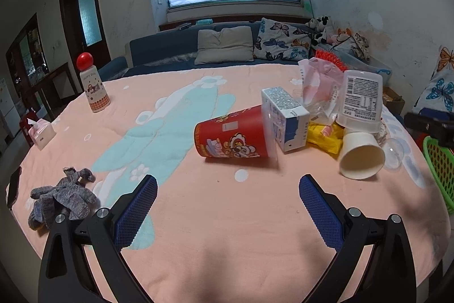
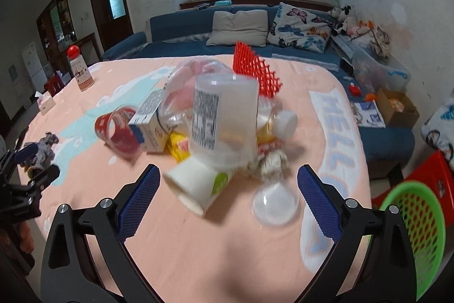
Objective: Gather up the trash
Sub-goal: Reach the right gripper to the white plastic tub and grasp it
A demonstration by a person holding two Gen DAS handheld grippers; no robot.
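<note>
Both tools spread wide, nothing held. Left tool (image 1: pixel 228 183) over bare bench (image 1: pixel 198 217); trash pile at its 1 o'clock: red cup (image 1: pixel 232 134) on its side, touching the carton (image 1: pixel 285 118); white cup (image 1: pixel 361 155) tipped over at 2 o'clock. Right tool (image 2: pixel 228 175) faces the pile at 12 o'clock: clear tub (image 2: pixel 224 121) leaning on the white cup (image 2: pixel 195 186). Right view only: clear dome lid (image 2: pixel 275 203), crumpled rag (image 2: pixel 269 163), red mesh (image 2: pixel 255 70). Green basket (image 2: pixel 417 234) off the bench edge at 4 o'clock. Left view only: grey gloves (image 1: pixel 62 195) at 9 o'clock.

Red cartoon-printed cup (image 1: pixel 232 134), yellow wrapper (image 1: pixel 325 137), green mesh basket (image 2: pixel 417 232), pink flowered tablecloth (image 1: pixel 198 217).
</note>
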